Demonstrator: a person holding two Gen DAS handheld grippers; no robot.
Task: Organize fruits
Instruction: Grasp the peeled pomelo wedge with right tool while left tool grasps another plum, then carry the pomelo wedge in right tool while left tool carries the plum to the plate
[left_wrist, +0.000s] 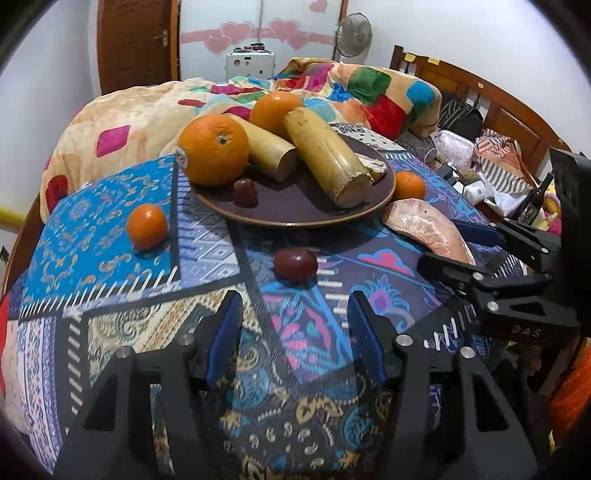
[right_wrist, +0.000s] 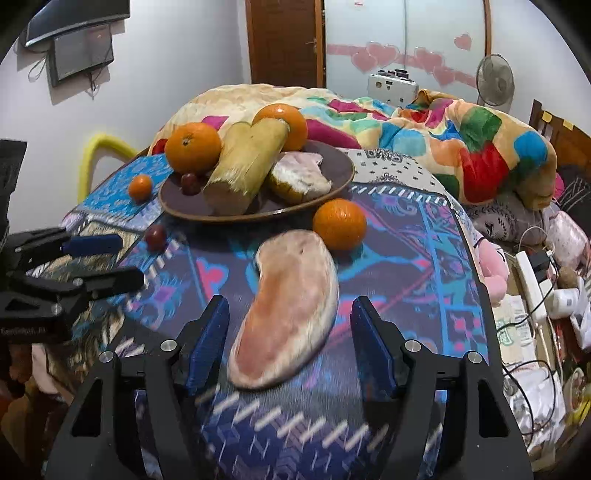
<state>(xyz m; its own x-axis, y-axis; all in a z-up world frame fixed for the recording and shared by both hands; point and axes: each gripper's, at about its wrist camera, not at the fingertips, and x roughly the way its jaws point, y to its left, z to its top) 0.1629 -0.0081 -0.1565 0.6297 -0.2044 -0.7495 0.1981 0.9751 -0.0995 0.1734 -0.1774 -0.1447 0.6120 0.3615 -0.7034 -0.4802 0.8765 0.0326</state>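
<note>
A brown plate (left_wrist: 295, 216) (right_wrist: 332, 177) on the patterned bedcover holds two oranges (left_wrist: 213, 149), two pale yellow sugarcane pieces (left_wrist: 328, 157), a dark red fruit (left_wrist: 245, 192) and a pomelo wedge (right_wrist: 299, 173). Loose on the cover lie a small orange (left_wrist: 147, 226), another dark red fruit (left_wrist: 295, 263) (right_wrist: 155, 237), a second small orange (right_wrist: 340, 223) (left_wrist: 408, 185) and a pink pomelo wedge (right_wrist: 290, 306) (left_wrist: 428, 229). My left gripper (left_wrist: 293, 325) is open, the red fruit just ahead of it. My right gripper (right_wrist: 290, 325) is open, its fingers on either side of the pink wedge.
A bunched colourful blanket (right_wrist: 443, 140) lies behind the plate. The wooden headboard (left_wrist: 498, 110) and bedside clutter with cables (right_wrist: 535, 295) are to the right. A fan (right_wrist: 495, 81) and a door (right_wrist: 284, 40) stand at the back.
</note>
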